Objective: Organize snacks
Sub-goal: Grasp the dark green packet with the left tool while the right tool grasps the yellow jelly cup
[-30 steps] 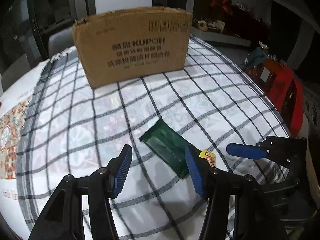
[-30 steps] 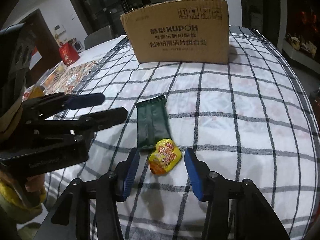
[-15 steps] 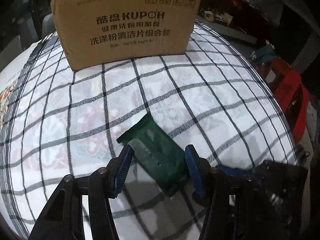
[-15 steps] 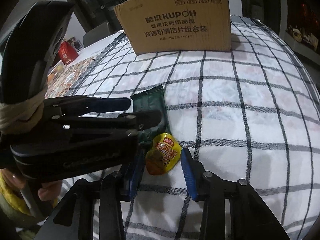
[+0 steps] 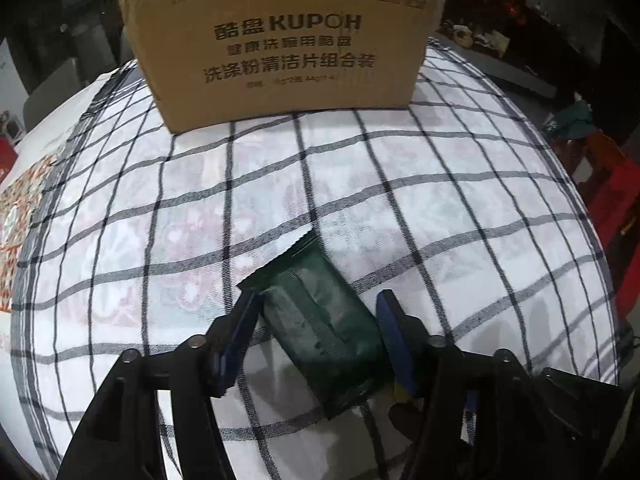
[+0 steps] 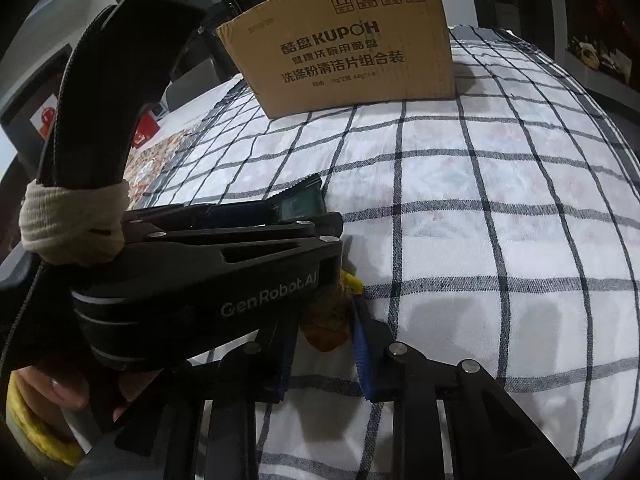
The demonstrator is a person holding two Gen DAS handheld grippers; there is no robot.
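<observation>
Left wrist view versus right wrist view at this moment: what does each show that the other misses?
Only the left wrist view shows the whole dark green packet lying between the open left gripper fingers. Only the right wrist view shows the yellow-orange snack between the right gripper fingers, though the left gripper's body covers part of it, so its grip is unclear. Both show the cardboard box and checked tablecloth.
</observation>
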